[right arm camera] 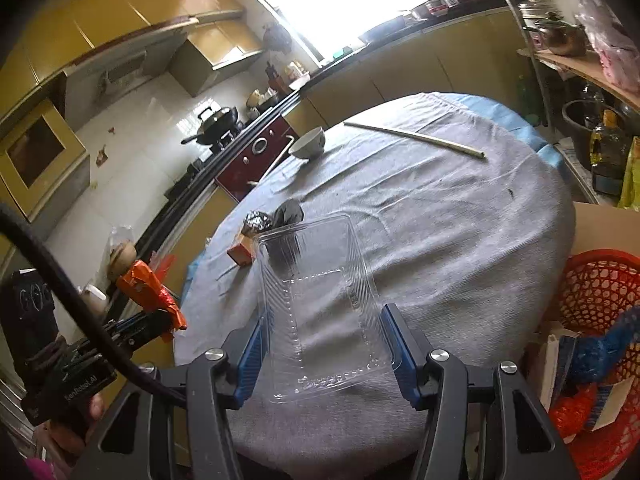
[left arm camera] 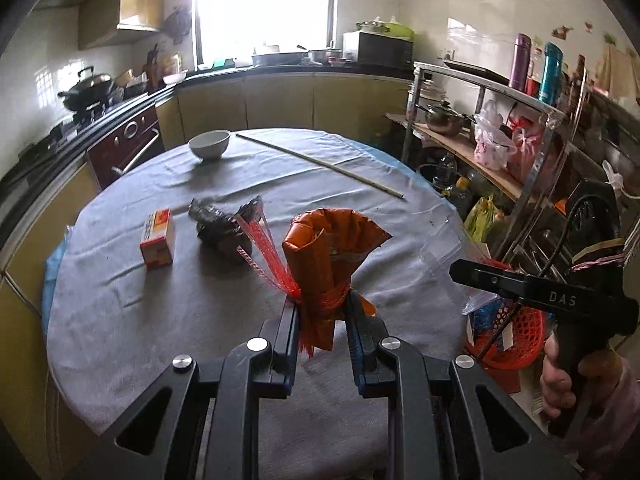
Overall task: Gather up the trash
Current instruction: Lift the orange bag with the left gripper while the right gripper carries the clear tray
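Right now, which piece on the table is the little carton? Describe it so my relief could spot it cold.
On the round table under the grey cloth, look left of the crumpled dark foil wad. The small orange-and-white box lies there, the only squared, printed item; the white bowl sits far behind it.

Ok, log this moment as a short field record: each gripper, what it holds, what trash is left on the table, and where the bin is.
left gripper: shut on orange wrapper bundled with red mesh
right gripper: closed around clear plastic tray, raised above the table
table: round, grey cloth
trash still on table: small orange box, crumpled foil and dark wad
other items on table: white bowl, long stick
bin: red basket beside the table, on the right gripper's side, already holding trash
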Demonstrator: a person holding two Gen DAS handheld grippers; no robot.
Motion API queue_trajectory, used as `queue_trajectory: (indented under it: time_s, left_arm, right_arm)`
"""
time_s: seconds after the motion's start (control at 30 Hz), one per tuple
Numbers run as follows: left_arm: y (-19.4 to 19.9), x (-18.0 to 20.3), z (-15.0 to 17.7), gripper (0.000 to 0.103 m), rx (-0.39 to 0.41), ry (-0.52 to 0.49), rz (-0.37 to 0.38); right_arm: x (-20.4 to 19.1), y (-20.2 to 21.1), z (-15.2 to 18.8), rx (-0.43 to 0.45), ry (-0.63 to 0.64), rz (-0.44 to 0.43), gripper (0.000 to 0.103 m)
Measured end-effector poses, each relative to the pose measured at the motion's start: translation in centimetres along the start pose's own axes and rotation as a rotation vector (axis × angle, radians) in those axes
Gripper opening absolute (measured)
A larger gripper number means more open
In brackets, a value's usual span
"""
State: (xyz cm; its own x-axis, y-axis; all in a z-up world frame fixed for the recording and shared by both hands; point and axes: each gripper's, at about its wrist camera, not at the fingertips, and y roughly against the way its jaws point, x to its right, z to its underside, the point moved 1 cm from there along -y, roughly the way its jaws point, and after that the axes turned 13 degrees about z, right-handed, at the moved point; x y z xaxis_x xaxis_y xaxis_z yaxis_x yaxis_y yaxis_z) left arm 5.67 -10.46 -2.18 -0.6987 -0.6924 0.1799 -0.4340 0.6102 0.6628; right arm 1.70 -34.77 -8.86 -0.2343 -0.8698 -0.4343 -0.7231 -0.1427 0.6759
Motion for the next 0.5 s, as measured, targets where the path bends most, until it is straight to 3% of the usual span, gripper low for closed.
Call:
queue_trajectory:
  time_s: [0.5]
  left_arm:
    - [-2.2, 5.7, -1.9, 0.023, -0.027, -0.106, -0.031]
  right_arm:
    - [5.0, 3.2, 0.0, 0.052, -0.089, -0.017, 0.059]
